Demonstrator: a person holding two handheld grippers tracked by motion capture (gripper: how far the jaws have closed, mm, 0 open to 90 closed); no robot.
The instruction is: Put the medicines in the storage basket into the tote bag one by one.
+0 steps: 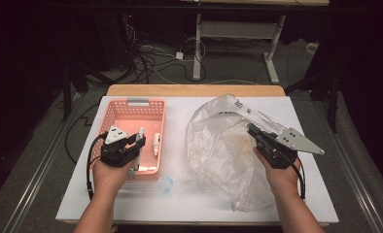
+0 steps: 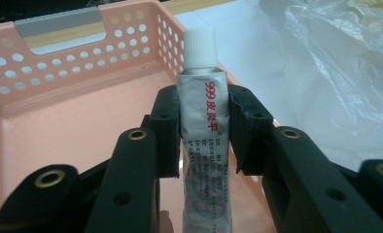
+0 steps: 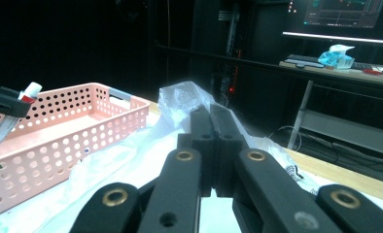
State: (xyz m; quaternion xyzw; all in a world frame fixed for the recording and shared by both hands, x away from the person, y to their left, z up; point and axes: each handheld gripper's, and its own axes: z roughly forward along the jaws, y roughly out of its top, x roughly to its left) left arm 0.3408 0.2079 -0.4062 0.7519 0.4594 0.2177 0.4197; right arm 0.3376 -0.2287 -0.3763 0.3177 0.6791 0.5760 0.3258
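Ointment tube (image 2: 202, 121) clamped upright in left tool (image 1: 131, 145), lower left over pink basket (image 1: 113, 112), likely heading for bagging. Right tool (image 3: 212, 145) pinched together on plastic bag (image 1: 218, 145) at centre right, steadying it on bench (image 1: 180, 204).

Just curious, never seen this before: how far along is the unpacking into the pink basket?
Done: one small bottle already lies in the basket. In hand: the left gripper holds a tube over the basket, while the right gripper pinches the plastic bag. Left: setting the tube down; whether more remains in the bag, I can't tell.
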